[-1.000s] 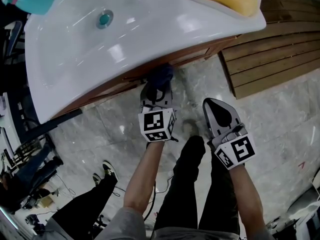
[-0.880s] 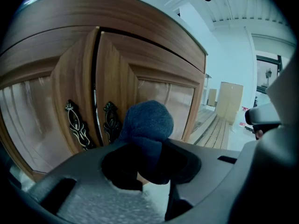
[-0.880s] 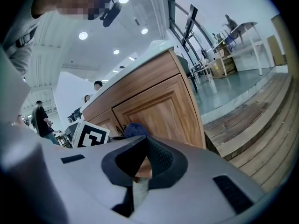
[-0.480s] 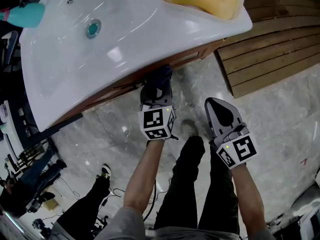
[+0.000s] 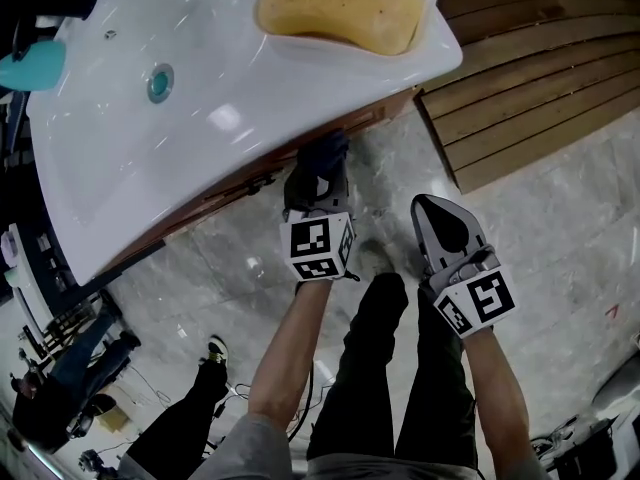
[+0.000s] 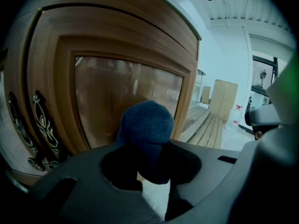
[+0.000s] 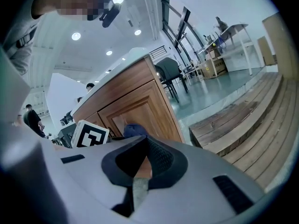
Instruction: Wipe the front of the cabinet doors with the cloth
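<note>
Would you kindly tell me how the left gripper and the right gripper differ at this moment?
The left gripper is shut on a dark blue cloth; the right gripper is shut with nothing in it. The left gripper reaches up to the cabinet door under the sink; the right gripper hangs back over the floor, apart from that door. Both carry a marker cube.

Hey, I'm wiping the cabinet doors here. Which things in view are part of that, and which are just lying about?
Part of the job:
- blue cloth, clamped in the left gripper
- wooden cabinet door just ahead of it

Just lying about:
- yellow sponge on the sink
- teal bottle
- wooden decking
- right gripper, shut and empty
</note>
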Tool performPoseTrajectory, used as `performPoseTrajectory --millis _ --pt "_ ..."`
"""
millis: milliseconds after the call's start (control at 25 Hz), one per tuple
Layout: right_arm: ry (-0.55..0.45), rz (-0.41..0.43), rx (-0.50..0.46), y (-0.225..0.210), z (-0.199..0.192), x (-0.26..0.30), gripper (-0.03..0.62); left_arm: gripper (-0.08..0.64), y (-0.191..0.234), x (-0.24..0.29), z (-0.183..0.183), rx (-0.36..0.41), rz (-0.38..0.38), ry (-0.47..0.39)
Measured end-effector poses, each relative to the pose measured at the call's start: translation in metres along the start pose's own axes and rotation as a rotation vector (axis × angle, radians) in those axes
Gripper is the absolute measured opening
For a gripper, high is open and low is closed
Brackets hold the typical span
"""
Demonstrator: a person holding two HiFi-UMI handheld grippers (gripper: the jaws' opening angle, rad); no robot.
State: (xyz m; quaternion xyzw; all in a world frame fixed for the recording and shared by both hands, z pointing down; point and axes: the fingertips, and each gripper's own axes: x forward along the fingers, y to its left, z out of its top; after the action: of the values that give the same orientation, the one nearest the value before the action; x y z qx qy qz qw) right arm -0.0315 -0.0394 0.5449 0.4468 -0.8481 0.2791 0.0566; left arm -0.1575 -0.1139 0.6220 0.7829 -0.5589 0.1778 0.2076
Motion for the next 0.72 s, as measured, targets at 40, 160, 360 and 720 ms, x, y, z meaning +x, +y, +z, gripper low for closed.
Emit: performPoseTrajectory --millis 40,160,360,720 --pt "-0.002 -0.004 0.002 -0.003 0.0 -0.001 0.011 0.106 -0.003 0.002 0.001 0.003 -0.006 0.0" --pt "-0.006 -0.015 0.008 -0.01 0.0 -0.005 0.011 0.106 -0.013 0.008 0.002 0.01 -0.02 0.001" --pt "-0.008 -0.028 0.016 -0.018 0.001 -0.009 0.011 0.106 -0.026 0.018 0.003 0.02 -0.043 0.009" --pt "-0.02 -0.055 0.028 -0.036 0.005 -0.015 0.011 0.106 -0.05 0.035 0.008 0.036 -0.088 0.014"
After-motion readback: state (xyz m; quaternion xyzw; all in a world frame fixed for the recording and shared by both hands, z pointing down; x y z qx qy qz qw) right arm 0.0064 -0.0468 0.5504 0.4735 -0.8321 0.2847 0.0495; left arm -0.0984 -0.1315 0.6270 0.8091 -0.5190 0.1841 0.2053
